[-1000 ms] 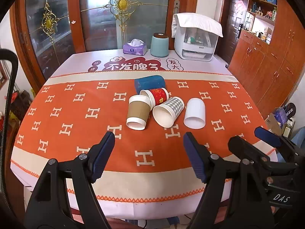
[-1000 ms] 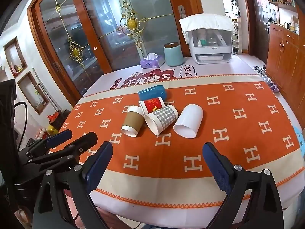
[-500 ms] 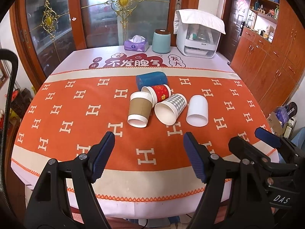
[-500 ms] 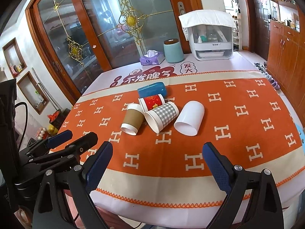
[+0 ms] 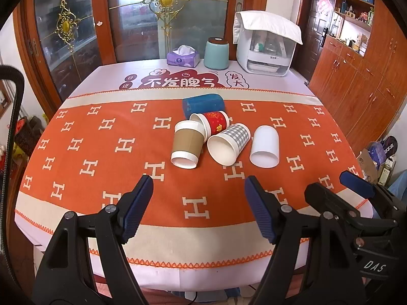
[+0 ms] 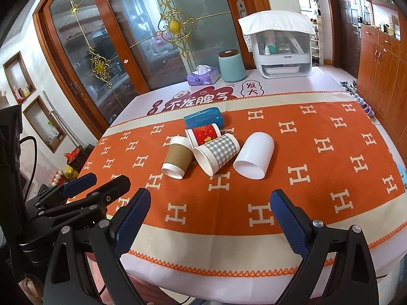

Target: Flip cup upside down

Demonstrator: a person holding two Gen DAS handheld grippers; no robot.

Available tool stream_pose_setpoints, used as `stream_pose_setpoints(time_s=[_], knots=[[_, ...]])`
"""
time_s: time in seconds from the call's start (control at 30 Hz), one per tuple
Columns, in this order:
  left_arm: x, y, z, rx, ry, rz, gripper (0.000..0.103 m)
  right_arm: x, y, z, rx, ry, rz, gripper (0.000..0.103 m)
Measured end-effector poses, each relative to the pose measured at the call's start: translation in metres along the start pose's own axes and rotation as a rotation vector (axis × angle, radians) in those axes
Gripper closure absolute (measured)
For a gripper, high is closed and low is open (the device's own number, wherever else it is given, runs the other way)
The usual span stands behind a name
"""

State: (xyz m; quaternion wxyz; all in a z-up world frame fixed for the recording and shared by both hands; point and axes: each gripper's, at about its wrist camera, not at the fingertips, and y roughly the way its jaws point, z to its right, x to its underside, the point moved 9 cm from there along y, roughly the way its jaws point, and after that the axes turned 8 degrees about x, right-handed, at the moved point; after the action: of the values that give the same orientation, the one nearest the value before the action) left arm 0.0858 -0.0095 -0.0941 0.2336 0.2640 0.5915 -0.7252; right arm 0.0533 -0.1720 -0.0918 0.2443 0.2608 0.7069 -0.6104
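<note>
Both grippers are held wide and empty at the near edge of the table (image 5: 76, 96): the left gripper (image 5: 198, 203) is aimed toward the cluster of cups, and the right gripper (image 6: 211, 208) is lined up beside it, with nothing between the jaws of either. Five cups are seen lying on their sides on the orange cloth (image 5: 101, 152), well beyond the fingertips. Nearest are the brown-sleeved cup (image 5: 187, 144), the grey checked cup (image 5: 229, 143) and the white cup (image 5: 265, 146), mouths turned toward the cameras. The white cup lies apart from the rest, so it is judged the easiest first pick; its wall should be pinched across the middle, gently, since thin cup walls are likely to buckle. The wrist is then best rolled until the mouth faces down before release. Behind, the red cup (image 5: 211, 123) is wedged against its neighbours, and the blue cup (image 5: 203, 103) lies farthest back; both are better left until the front row is cleared.
</note>
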Motion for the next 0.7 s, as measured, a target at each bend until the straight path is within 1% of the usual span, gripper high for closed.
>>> stream_pose_setpoints(time_s=[0.7], knots=[[0.0017, 0.0016, -0.0023, -0.003, -0.004, -0.009, 0.031, 0.0002, 0.0034, -0.0004, -0.004, 0.003, -0.006, 0.007]])
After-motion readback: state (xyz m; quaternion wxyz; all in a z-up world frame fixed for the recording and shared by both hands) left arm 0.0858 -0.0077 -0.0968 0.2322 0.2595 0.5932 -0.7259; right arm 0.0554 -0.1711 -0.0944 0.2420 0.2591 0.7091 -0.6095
